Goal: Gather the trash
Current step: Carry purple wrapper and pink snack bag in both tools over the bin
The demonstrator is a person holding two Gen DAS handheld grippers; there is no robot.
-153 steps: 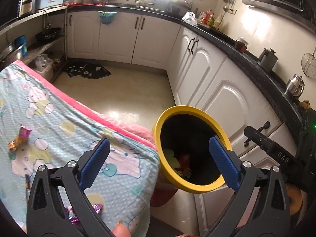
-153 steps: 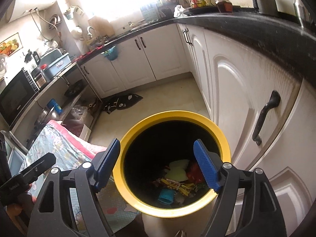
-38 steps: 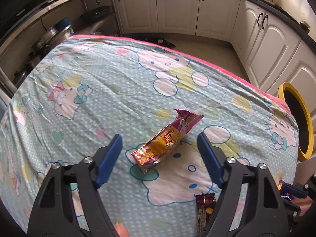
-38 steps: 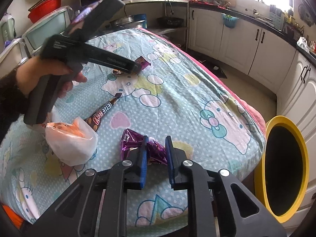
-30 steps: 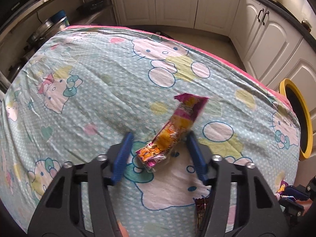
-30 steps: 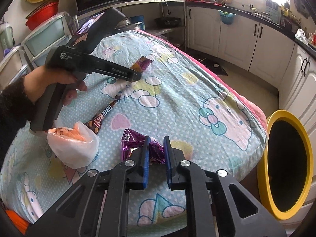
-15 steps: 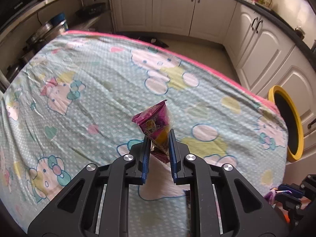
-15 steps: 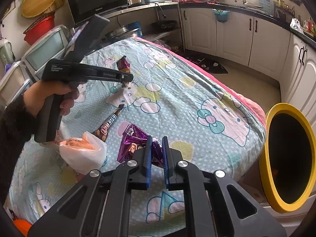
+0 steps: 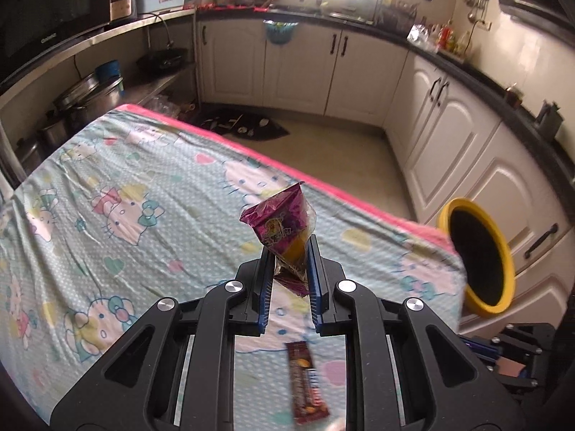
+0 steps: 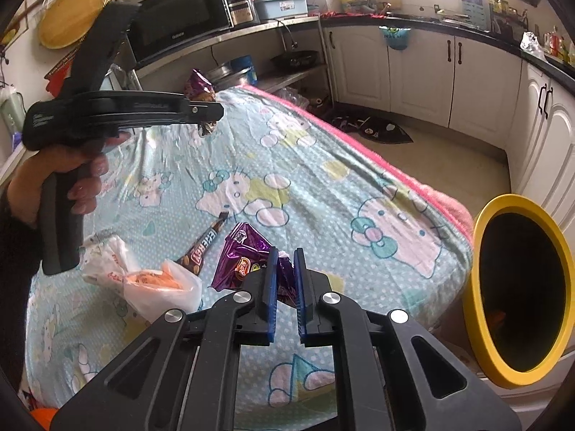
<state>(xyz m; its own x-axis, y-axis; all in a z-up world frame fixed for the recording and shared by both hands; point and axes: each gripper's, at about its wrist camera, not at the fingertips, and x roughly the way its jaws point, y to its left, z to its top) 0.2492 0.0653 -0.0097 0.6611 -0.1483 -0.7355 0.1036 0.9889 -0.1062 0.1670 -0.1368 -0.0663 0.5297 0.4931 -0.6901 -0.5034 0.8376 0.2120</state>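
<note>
1. The left hand-held gripper (image 9: pixel 290 256) is clamped on a snack wrapper (image 9: pixel 284 222), held above the table (image 9: pixel 143 194).
2. The right hand-held gripper (image 10: pixel 285 273) pinches a purple wrapper (image 10: pixel 240 255) beside the yellow bin (image 10: pixel 478 237).

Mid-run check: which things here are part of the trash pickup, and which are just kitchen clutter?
Job:
- snack wrapper in the left gripper
- purple wrapper in the right gripper
- chocolate bar wrapper on the bedsheet
- white plastic bag
- yellow bin

Lying about:
- microwave
- floor mat
- blue tub
</note>
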